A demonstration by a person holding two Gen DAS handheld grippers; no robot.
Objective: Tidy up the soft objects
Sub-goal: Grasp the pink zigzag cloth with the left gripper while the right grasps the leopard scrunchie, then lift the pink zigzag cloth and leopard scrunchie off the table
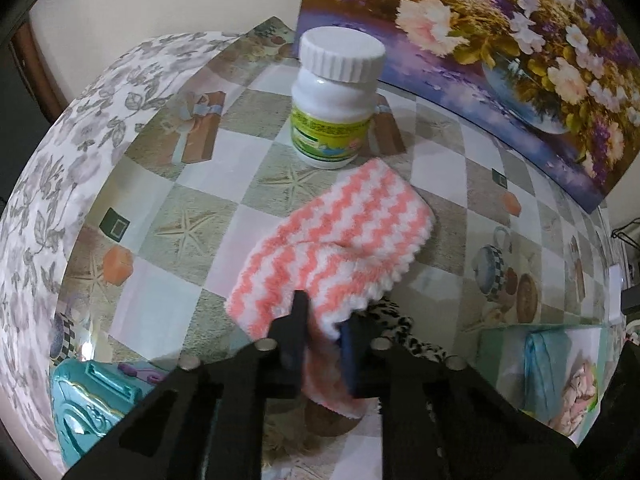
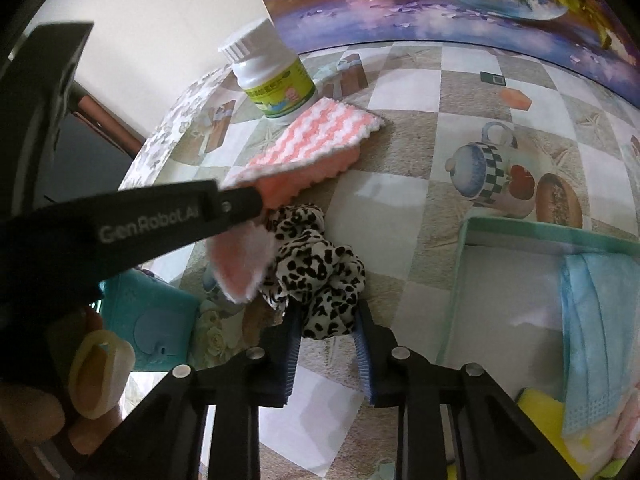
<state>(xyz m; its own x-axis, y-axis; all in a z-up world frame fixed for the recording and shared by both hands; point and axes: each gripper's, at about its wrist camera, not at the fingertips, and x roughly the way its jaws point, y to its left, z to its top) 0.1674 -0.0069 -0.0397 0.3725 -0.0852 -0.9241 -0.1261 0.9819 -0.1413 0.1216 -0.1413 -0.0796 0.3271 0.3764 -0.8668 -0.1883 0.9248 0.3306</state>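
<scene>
A fluffy pink-and-white zigzag cloth (image 1: 344,236) lies on the patterned tabletop, its near corner lifted. My left gripper (image 1: 322,334) is shut on that corner, with the cloth pinched between the fingers. In the right wrist view the left gripper (image 2: 256,200) reaches in from the left and holds the cloth (image 2: 320,132), whose corner droops below it. A leopard-print scrunchie (image 2: 316,264) lies just beside the cloth. My right gripper (image 2: 326,320) has its blue pads pressed on the scrunchie's near end. In the left wrist view the scrunchie (image 1: 400,328) peeks out behind the fingers.
A white bottle (image 1: 334,108) with a green label stands just behind the cloth. A floral painting (image 1: 500,40) leans along the back. A pale green tray (image 2: 520,234) at the right holds a blue face mask (image 2: 592,320) and a yellow sponge (image 2: 536,404). A teal box (image 2: 160,320) sits at the left.
</scene>
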